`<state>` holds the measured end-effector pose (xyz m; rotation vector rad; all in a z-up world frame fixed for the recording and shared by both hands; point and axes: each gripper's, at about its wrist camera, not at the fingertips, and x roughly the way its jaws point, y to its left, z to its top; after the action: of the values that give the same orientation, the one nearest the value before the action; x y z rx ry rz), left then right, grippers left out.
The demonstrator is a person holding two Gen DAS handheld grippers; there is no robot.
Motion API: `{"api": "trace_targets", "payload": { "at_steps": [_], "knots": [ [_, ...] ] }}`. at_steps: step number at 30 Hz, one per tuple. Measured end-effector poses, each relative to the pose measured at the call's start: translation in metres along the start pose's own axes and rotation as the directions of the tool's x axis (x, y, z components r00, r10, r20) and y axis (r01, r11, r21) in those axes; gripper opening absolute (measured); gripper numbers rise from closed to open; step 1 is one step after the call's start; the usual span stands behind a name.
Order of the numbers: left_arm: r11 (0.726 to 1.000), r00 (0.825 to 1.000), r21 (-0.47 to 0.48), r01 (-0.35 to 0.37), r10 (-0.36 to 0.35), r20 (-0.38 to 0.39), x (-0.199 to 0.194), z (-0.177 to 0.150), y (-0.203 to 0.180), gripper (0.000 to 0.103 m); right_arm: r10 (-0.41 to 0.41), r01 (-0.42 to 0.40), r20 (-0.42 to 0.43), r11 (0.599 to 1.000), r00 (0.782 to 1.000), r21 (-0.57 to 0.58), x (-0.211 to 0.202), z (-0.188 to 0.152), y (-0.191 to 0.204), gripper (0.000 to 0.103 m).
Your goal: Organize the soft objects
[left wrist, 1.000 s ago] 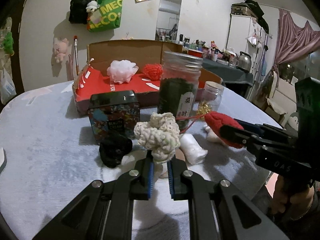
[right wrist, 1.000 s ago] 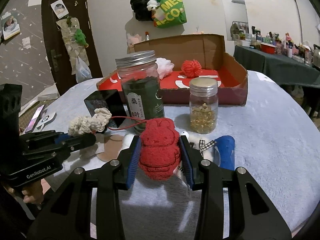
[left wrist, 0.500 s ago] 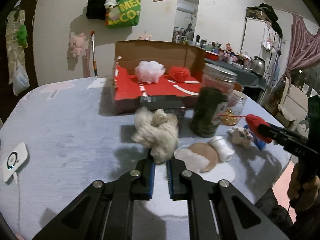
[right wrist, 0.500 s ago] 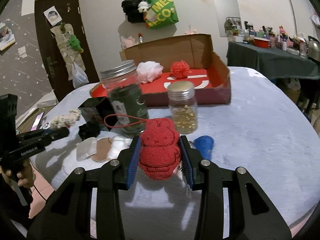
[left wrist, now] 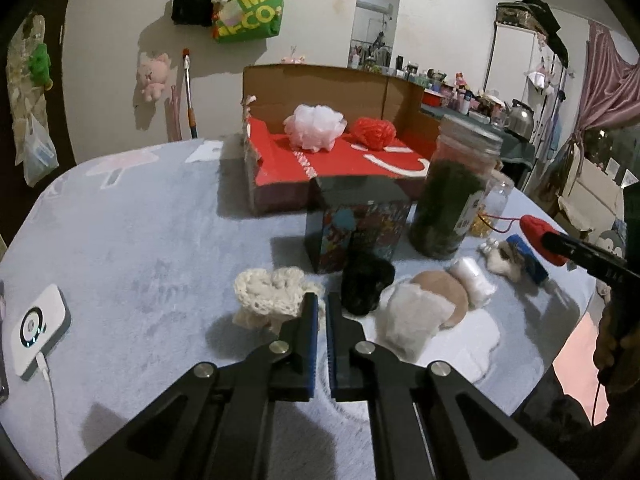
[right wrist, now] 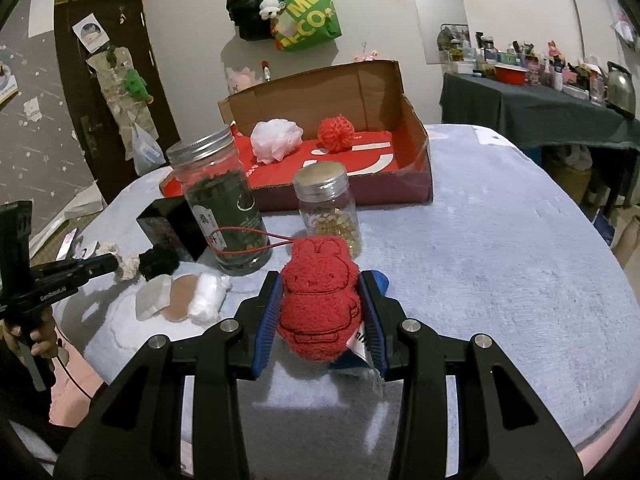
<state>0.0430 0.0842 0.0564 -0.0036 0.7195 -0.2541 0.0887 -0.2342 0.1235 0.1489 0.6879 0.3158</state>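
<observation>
Red bunny plush (right wrist: 318, 298) sits clamped between the right gripper (right wrist: 320, 312) pads, above the table (right wrist: 480, 248), short of the cardboard box (right wrist: 416, 128). The left gripper (left wrist: 322, 312) shows its jaws nearly together, and it's hard to tell whether they pinch the cream crochet piece (left wrist: 272, 296) beside them. Risk here: the plush's red cord (right wrist: 256, 240) loops by the tall jar (right wrist: 222, 204) and could snag and topple it.

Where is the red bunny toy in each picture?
Left wrist view: the red bunny toy is at the far right edge, clamped in the right gripper.
Right wrist view: it sits bottom centre, between the gripper's fingers.
Shared landmark: the tall jar of dark leaves, in both views.
</observation>
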Motion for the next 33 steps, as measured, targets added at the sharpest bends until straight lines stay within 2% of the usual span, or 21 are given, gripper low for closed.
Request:
{"api": "trace_targets", "payload": {
  "at_steps": [3, 4, 5, 6, 7, 8, 12, 14, 17, 19, 21, 25, 27, 31, 33],
  "knots": [
    [1.000, 1.000, -0.006, 0.006, -0.006, -0.009, 0.000, -0.007, 0.002, 0.008, 0.020, -0.020, -0.009, 1.000, 1.000, 0.004, 0.002, -0.004, 0.000, 0.037],
    [1.000, 1.000, -0.007, 0.010, -0.010, -0.012, -0.001, -0.011, 0.002, 0.017, 0.029, -0.029, -0.009, 1.000, 1.000, 0.005, 0.002, -0.005, 0.001, 0.038],
    [1.000, 1.000, -0.006, 0.007, -0.007, -0.009, -0.002, -0.012, 0.002, 0.032, 0.032, -0.032, -0.007, 0.999, 0.999, 0.001, 0.001, -0.006, 0.002, 0.039],
    [1.000, 1.000, -0.003, 0.002, -0.002, -0.003, -0.004, -0.014, 0.002, 0.039, 0.033, -0.033, -0.002, 0.999, 0.999, -0.004, 0.001, -0.008, 0.004, 0.039],
    [1.000, 1.000, 0.002, -0.005, 0.005, 0.006, -0.006, -0.016, 0.000, 0.051, 0.034, -0.034, 0.002, 0.999, 0.999, -0.010, 0.000, -0.009, 0.006, 0.040],
    [1.000, 1.000, 0.007, -0.006, 0.006, 0.015, -0.008, -0.018, -0.001, 0.055, 0.040, -0.040, 0.006, 0.999, 0.999, -0.017, 0.000, -0.011, 0.009, 0.040],
    [1.000, 0.999, 0.020, -0.014, 0.013, 0.029, -0.010, -0.020, -0.004, 0.056, 0.049, -0.049, 0.002, 0.998, 0.999, -0.034, 0.007, -0.015, 0.021, 0.040],
    [1.000, 1.000, 0.019, -0.008, 0.007, 0.030, -0.011, -0.021, -0.004, 0.066, 0.030, -0.031, -0.011, 0.998, 0.999, -0.046, 0.013, -0.018, 0.025, 0.040],
    [0.999, 0.999, 0.025, -0.025, 0.024, 0.049, -0.017, -0.022, -0.004, 0.075, 0.012, -0.013, -0.026, 0.998, 1.000, -0.053, 0.021, -0.023, 0.028, 0.044],
    [0.999, 0.997, 0.028, -0.043, 0.041, 0.067, -0.021, -0.019, -0.002, 0.080, -0.009, 0.007, -0.022, 0.998, 1.000, -0.067, 0.021, -0.025, 0.030, 0.055],
    [0.997, 0.995, 0.040, -0.062, 0.058, 0.082, -0.024, -0.016, 0.000, 0.084, -0.016, 0.015, -0.011, 0.997, 1.000, -0.074, 0.019, -0.026, 0.030, 0.055],
    [0.985, 0.985, 0.100, -0.144, 0.133, 0.110, -0.018, -0.007, 0.009, 0.091, -0.023, 0.022, -0.004, 0.997, 1.000, -0.069, 0.016, -0.028, 0.030, 0.055],
    [0.983, 0.986, 0.111, -0.148, 0.137, 0.098, -0.011, -0.003, 0.015, 0.091, -0.027, 0.028, 0.005, 0.998, 1.000, -0.065, 0.014, -0.030, 0.030, 0.055],
    [0.986, 0.994, 0.127, -0.111, 0.107, 0.036, 0.010, -0.004, 0.024, 0.091, -0.057, 0.058, 0.014, 0.996, 0.998, -0.072, 0.015, -0.037, 0.034, 0.055],
    [0.984, 0.993, 0.136, -0.115, 0.114, 0.017, 0.017, -0.007, 0.025, 0.084, -0.066, 0.067, 0.013, 0.995, 0.998, -0.068, 0.017, -0.042, 0.035, 0.055]
  ]
}}
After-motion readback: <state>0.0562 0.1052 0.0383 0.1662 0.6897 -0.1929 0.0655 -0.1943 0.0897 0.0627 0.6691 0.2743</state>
